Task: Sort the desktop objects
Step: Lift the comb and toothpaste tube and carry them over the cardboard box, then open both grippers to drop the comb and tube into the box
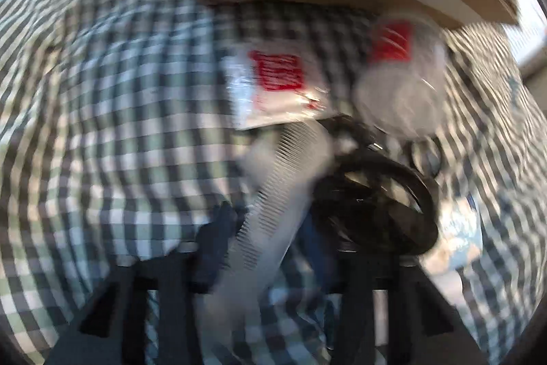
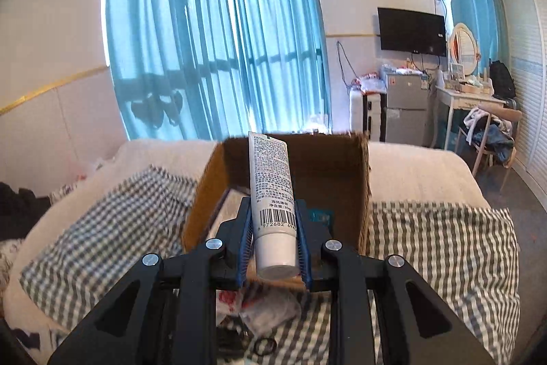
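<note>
Our right tongs (image 2: pixel 275 248) grip the tube (image 2: pixel 271 194); carry it level over the cardboard box (image 2: pixel 342 173) before letting go. Left tongs (image 1: pixel 270 262) straddle a comb (image 1: pixel 273 204); grip unclear.

Barcode digits "6 972682 694" on white tube (image 2: pixel 271 194); its other print too small

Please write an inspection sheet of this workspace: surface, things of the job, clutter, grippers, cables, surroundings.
Surface: grey-and-white checked cloth over a bed.
Job's things: white plastic tube with barcode; open brown cardboard box behind it.
Clutter: clear packets with red labels, white ribbed comb-like piece, blurred.
Grippers: right gripper shut on the tube; left gripper blurred, jaws apart around the ribbed piece, grip unclear.
Cables: coiled black cable.
Surroundings: turquoise curtains, wall television, small fridge.
</note>
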A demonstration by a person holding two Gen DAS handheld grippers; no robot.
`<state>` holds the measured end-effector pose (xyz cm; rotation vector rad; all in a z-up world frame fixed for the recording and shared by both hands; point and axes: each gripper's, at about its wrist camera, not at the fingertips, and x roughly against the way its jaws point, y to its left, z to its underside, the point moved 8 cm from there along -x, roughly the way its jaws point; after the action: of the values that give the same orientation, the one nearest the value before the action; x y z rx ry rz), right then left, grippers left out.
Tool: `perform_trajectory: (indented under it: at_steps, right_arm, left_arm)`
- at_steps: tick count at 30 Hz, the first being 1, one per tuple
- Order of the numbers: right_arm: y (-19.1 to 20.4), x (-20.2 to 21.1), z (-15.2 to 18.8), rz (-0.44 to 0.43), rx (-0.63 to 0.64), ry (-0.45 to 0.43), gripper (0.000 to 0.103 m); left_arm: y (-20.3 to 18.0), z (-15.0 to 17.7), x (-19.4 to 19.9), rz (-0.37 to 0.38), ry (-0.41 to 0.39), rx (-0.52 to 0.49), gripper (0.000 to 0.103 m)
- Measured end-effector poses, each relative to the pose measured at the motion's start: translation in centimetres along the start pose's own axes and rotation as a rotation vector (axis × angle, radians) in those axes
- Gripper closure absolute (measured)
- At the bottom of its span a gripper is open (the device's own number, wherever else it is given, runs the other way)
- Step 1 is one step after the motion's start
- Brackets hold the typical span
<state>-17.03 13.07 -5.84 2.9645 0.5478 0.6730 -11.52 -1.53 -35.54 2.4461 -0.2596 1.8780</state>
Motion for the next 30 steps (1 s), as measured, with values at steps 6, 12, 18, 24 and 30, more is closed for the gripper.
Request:
perform_trajectory:
  at_steps: [6,12,18,24,30]
  right_arm:
    - [0.4,-0.4,-3.2,-0.032,0.001,-0.062,0.081]
    - [0.0,-1.2,-4.0,-0.039,0.001,-0.089,0.081]
    - [-1.8,-2.8,-3.1,-0.03,-0.021,-0.074,0.081]
    - [-3.2,-5.4,-2.2,-0.017,-0.037,-0.052,0.081]
    - [-4.7,-8.7,-1.2,0.008,-0.026,-0.018,0.081]
  left_arm:
    - [-0.9,-0.1,3.1,0.031,-0.115,-0.015,0.08]
    - [-1.0,-0.5,7.3,0.056,-0.229,0.012,0.08]
    - [0.0,-4.2,12.4,0.064,-0.35,0.037,0.08]
    - [-1.5,-9.4,17.9,0.089,-0.491,-0.004,0.08]
    - [-3.4,-18.0,20.5,0.021,-0.623,-0.092,0.079]
